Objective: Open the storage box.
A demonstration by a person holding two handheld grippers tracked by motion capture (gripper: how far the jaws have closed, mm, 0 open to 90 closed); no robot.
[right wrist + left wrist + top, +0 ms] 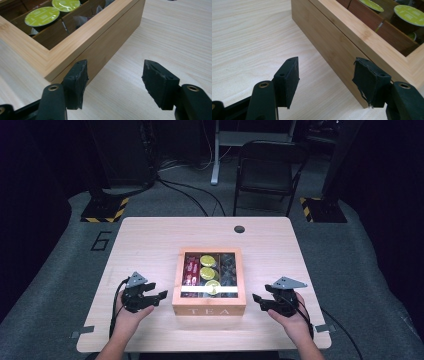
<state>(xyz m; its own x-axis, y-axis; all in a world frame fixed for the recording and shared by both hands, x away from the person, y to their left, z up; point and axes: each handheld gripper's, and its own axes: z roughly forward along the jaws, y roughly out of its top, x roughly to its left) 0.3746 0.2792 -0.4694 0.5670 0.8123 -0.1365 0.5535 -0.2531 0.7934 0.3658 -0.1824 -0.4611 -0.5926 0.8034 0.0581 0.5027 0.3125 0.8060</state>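
Note:
A wooden tea box (209,310) marked TEA stands in the middle of the light wooden table (150,240). Its compartments hold red packets (191,269), green-topped capsules (207,272) and dark packets (229,267). My left gripper (159,293) hovers just left of the box's front corner, pointing at it. Its jaws are open, with only bare table between them (327,80); the box's side wall (337,45) lies just past the right pad. My right gripper (257,301) is to the right of the box, also open and holding nothing (115,80), with the box's corner (100,47) beyond its left pad.
A round cable hole (239,229) sits near the table's far edge. A black chair (267,170) stands behind the table, with yellow-striped bases (105,210) on the floor. Bare tabletop lies to both sides of the box. Cables trail from both grippers.

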